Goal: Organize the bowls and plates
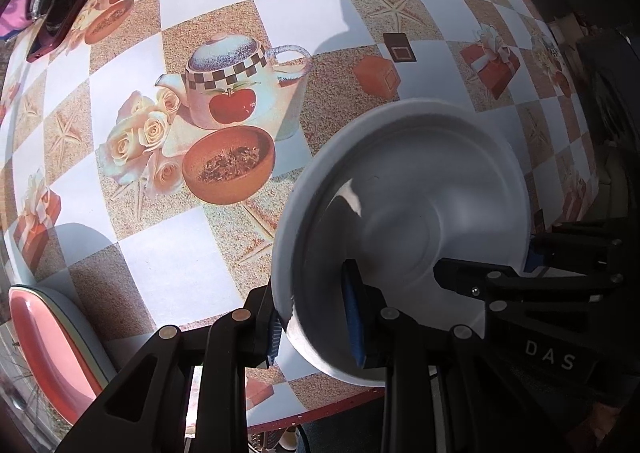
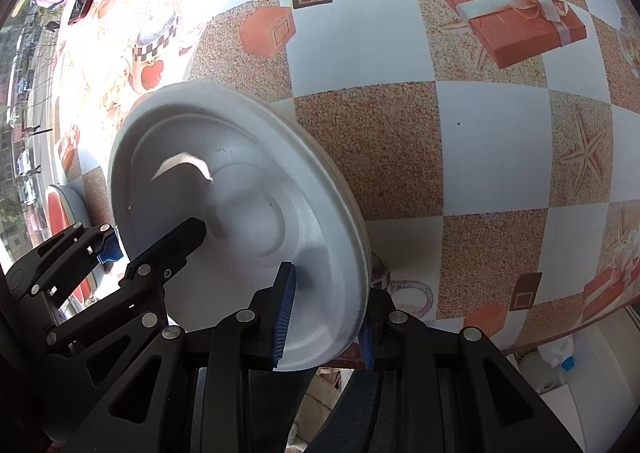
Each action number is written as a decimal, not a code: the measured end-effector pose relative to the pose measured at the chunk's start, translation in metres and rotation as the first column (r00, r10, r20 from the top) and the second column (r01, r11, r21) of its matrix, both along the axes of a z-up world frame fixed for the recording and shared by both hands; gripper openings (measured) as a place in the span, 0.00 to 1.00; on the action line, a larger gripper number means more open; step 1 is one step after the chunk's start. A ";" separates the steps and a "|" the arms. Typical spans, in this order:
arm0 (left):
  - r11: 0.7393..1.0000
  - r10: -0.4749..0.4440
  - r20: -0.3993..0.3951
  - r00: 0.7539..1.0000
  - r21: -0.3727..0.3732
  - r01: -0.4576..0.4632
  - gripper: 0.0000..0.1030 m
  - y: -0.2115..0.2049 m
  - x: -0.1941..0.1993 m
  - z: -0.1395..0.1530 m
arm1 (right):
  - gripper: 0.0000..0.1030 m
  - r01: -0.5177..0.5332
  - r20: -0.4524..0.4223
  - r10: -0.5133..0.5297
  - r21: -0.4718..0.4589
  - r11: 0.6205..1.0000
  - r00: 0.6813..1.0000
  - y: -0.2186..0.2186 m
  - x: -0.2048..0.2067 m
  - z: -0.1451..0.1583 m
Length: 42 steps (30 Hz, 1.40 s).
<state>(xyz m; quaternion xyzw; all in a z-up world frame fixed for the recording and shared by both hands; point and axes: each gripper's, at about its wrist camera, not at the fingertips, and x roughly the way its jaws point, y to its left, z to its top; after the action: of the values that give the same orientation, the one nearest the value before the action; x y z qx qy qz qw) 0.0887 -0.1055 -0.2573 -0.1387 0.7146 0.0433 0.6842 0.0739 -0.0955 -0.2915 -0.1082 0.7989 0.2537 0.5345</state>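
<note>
Bowl (image 1: 404, 209), white, pinched at opposite rim edges by left gripper (image 1: 316, 329) and right gripper (image 2: 324, 317); keep level, release one side first.

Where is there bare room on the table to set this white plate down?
Free: the tablecloth beyond the white plate, out to the far edge. Crowded: the near-left corner, where the pink dish sits. Both tongs grip the plate's rim.

Harsh sunlight, hard shadows, blown-out glare (upper left), fisheye-warped edges.
</note>
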 end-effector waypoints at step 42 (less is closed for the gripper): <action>0.990 0.087 0.109 0.990 0.103 -0.098 0.29 0.017 -0.030 0.048 | 0.29 -0.143 0.083 0.138 0.054 0.988 0.987 0.080 -0.024 0.016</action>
<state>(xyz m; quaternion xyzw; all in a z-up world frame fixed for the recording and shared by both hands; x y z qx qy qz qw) 0.0584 -0.0889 -0.2092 -0.1367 0.6674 0.1062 0.7243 0.0498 -0.0155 -0.2754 -0.1584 0.7595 0.3099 0.5495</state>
